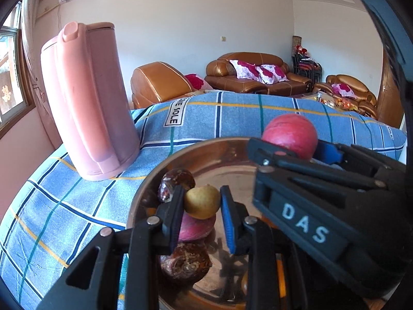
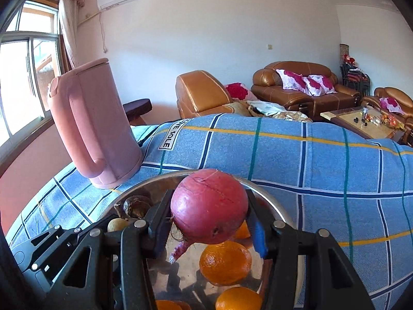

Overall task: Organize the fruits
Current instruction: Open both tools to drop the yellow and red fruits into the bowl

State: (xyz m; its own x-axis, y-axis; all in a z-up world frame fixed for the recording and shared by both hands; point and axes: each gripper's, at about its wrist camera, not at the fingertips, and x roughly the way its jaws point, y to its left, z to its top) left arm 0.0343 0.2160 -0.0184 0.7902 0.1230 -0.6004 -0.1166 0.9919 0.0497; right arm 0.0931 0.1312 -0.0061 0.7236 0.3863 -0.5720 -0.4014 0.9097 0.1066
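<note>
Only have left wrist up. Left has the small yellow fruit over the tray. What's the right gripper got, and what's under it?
Observer: The right gripper is shut on a big red round fruit, held above the metal tray.
Operator: Anything in the tray on that side? My view is blocked by the right gripper body.
Observer: Yes, oranges. One orange sits right below the red fruit, and another one lies nearer the camera.
Operator: Room to set it down there?
Observer: Tight, I'd say. Bare metal shows just left of the oranges.
</note>
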